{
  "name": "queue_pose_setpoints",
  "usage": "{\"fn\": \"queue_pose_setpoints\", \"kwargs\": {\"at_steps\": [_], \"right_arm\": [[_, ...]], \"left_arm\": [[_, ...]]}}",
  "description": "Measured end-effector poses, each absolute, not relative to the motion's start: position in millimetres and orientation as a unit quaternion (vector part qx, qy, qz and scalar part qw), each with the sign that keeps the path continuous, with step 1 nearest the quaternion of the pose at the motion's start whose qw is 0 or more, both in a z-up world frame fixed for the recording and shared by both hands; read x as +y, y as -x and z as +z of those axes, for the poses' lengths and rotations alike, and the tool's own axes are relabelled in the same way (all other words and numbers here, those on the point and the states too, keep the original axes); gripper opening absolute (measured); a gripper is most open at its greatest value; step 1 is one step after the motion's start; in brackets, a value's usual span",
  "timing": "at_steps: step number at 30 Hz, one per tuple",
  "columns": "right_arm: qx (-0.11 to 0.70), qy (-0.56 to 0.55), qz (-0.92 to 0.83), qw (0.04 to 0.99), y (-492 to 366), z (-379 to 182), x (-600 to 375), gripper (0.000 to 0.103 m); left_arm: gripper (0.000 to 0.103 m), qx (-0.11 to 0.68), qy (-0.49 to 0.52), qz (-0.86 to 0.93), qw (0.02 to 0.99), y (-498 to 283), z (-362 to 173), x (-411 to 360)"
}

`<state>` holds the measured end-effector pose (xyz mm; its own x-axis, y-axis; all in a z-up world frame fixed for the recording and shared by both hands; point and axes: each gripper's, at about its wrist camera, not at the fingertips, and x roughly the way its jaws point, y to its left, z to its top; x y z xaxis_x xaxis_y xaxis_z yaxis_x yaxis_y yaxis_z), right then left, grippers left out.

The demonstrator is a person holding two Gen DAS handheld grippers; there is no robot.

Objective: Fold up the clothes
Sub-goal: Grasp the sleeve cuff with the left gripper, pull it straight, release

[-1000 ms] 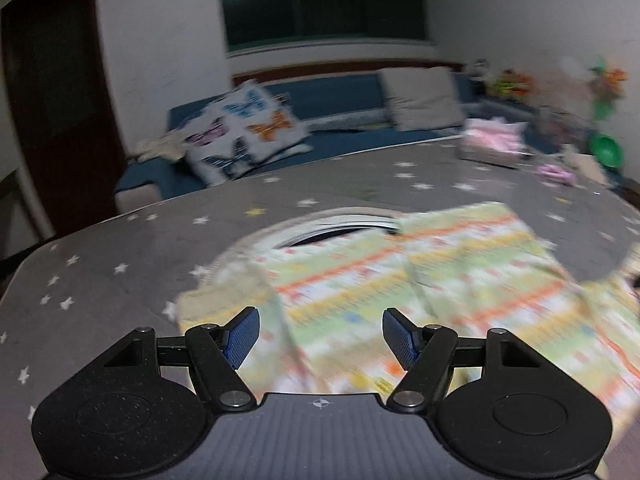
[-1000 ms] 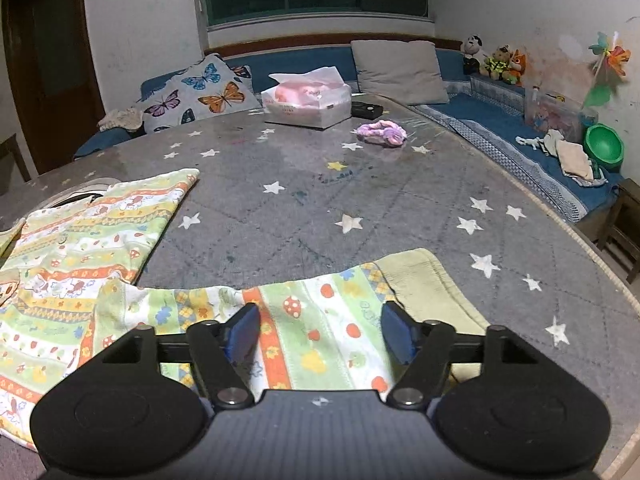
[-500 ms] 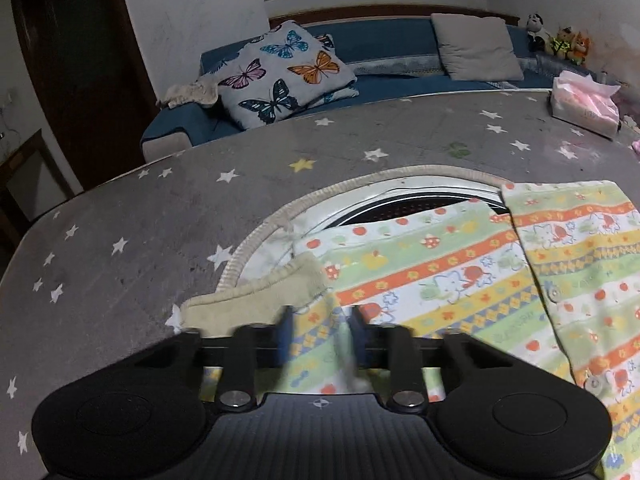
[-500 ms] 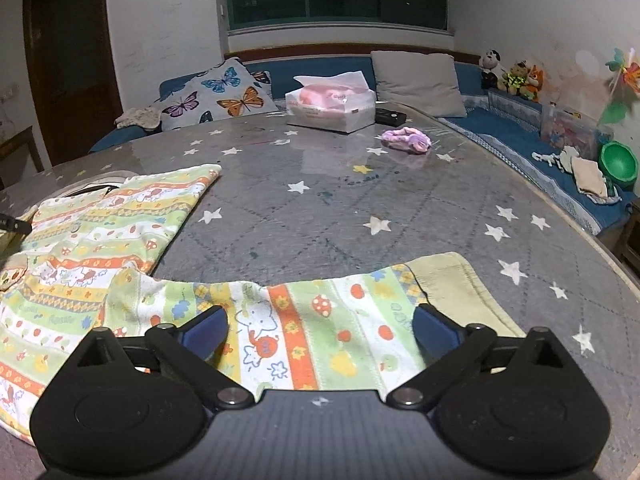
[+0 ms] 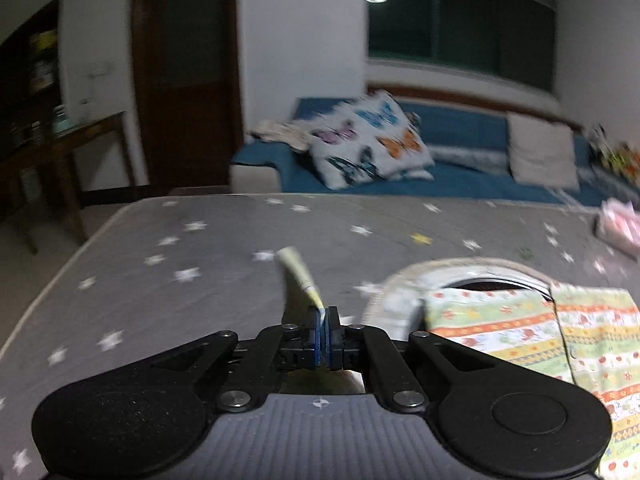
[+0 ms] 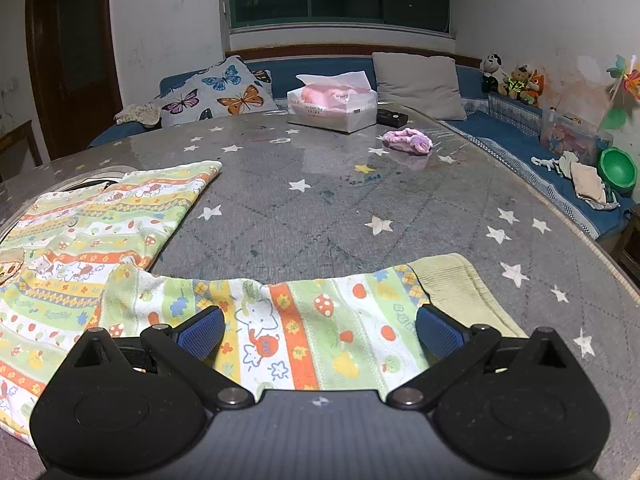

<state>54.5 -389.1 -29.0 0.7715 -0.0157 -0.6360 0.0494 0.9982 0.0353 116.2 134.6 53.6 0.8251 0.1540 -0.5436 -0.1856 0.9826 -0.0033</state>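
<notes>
A child's striped, printed garment point(image 6: 100, 232) lies spread on the grey star-pattern table point(image 6: 360, 200). My left gripper point(image 5: 326, 320) is shut on the pale yellow-green cuff point(image 5: 300, 276) of one sleeve, which sticks up from between the blue pads above the table. The garment's body point(image 5: 520, 328) lies to its right. My right gripper point(image 6: 320, 330) is wide open, with its blue pads either side of the other sleeve point(image 6: 304, 320), whose ribbed cuff point(image 6: 452, 284) lies to the right.
A pink tissue box point(image 6: 332, 102), a black remote point(image 6: 392, 118) and a pink scrunchie point(image 6: 408, 140) sit at the far side of the table. A blue sofa with a butterfly pillow point(image 6: 216, 96) runs behind it. A round woven mat point(image 5: 404, 280) lies under the garment.
My left gripper has shut on the sleeve cuff and lifted it off the table, turning left. My right gripper has opened wider over the other sleeve.
</notes>
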Motion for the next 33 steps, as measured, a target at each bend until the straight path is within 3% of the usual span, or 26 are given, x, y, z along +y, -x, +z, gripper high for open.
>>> {"fn": "queue_pose_setpoints", "kwargs": {"at_steps": [15,33], "right_arm": [[0.338,-0.019,-0.021,0.941,-54.2,-28.8,-388.5,0.103],[0.344,-0.01,-0.01,0.939,-65.7,-30.9,-386.5,0.103]], "left_arm": [[0.002,0.293,0.089,0.171,0.936,-8.1,12.1,196.8],[0.003,0.313,0.077,0.221,0.92,1.1,-8.6,206.8]]}}
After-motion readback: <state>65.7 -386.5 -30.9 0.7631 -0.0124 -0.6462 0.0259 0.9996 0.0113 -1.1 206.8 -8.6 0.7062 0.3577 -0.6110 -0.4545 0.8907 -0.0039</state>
